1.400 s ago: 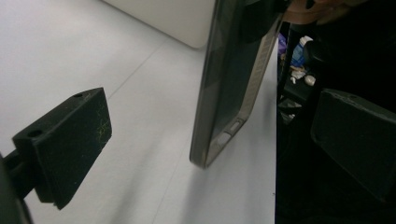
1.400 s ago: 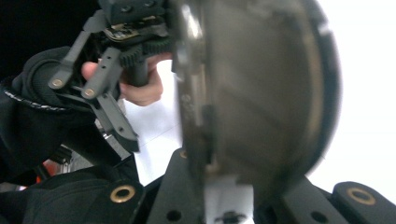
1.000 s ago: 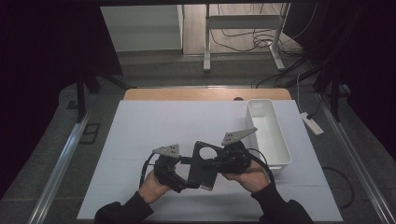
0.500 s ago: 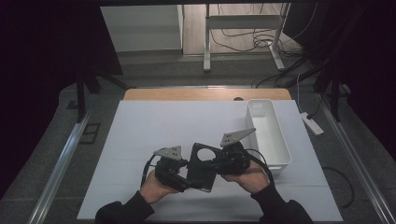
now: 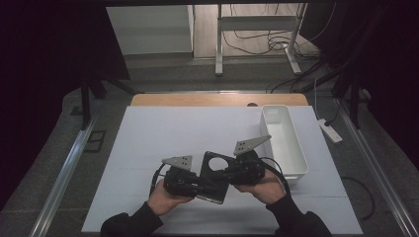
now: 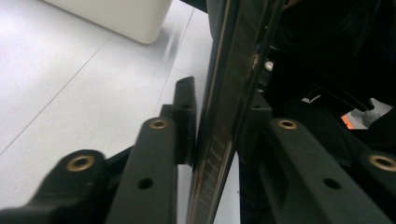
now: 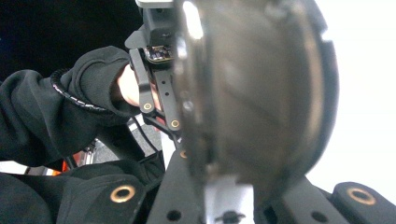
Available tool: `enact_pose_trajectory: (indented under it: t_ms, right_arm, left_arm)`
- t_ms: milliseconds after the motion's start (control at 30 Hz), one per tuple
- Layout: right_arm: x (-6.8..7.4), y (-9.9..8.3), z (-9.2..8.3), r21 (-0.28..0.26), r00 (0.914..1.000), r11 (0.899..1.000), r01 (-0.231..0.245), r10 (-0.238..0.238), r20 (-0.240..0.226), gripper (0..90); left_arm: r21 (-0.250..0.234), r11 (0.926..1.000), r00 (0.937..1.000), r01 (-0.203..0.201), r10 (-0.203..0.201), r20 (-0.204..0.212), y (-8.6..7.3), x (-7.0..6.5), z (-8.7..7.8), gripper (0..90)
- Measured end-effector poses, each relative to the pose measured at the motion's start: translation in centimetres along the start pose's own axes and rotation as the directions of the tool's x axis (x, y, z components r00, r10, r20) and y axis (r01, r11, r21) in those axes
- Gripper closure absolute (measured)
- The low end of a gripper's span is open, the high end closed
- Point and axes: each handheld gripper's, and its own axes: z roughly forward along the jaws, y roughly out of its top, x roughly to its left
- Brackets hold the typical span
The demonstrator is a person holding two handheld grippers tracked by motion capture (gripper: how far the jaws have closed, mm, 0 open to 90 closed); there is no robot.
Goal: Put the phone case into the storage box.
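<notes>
So both grippers are on the same thing here: a flat black square plate with a round hole near one corner, held up off the white table surface in the lower middle of the high view. The right gripper is clamped on the plate's right edge, and the left gripper has just been closing its jaws on the lower left edge, with the plate between them. My guess at the reason is a handover or a two-handed steady: one side holds it firm while the other gets its grip, so the plate doesn't swing or drop.

The high view gives the layout: plate tilted, hole toward the top, and a long white plastic bin sitting just beside the right hand on the right of the frame, maybe where this ends up.

The left gripper view gives what that one can't: the plate edge-on, running up the middle of the frame, with the jaws drawn in narrow, right against both of its faces.

The right gripper view shows the plate as a big blurry dark shape up close, plus the person's black sleeve at the left.
</notes>
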Motion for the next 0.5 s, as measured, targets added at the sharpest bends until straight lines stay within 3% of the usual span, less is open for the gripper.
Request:
enact_pose_trajectory:
  t_ms: [233,433,500]
  right_arm:
    - [-0.16,-0.04,-0.06,-0.009,0.9993,1.0,-0.01,0.009,-0.037,84.7]
    - [-0.23,-0.05,-0.01,-0.014,0.9994,1.0,-0.012,0.012,-0.033,81.0]
    - [-0.1,-0.01,0.03,-0.015,0.9999,1.0,-0.001,0.001,-0.012,74.1]
  left_arm:
    - [-0.008,0.9999,0.9979,-0.007,0.008,0.064,-0.05,0.24,-0.12,82.3]
    - [-0.006,0.9997,0.9983,-0.022,0.022,0.054,-0.01,0.04,-0.08,85.1]
    - [-0.011,0.9997,0.9985,-0.023,0.024,0.049,0.01,0.01,-0.14,85.2]
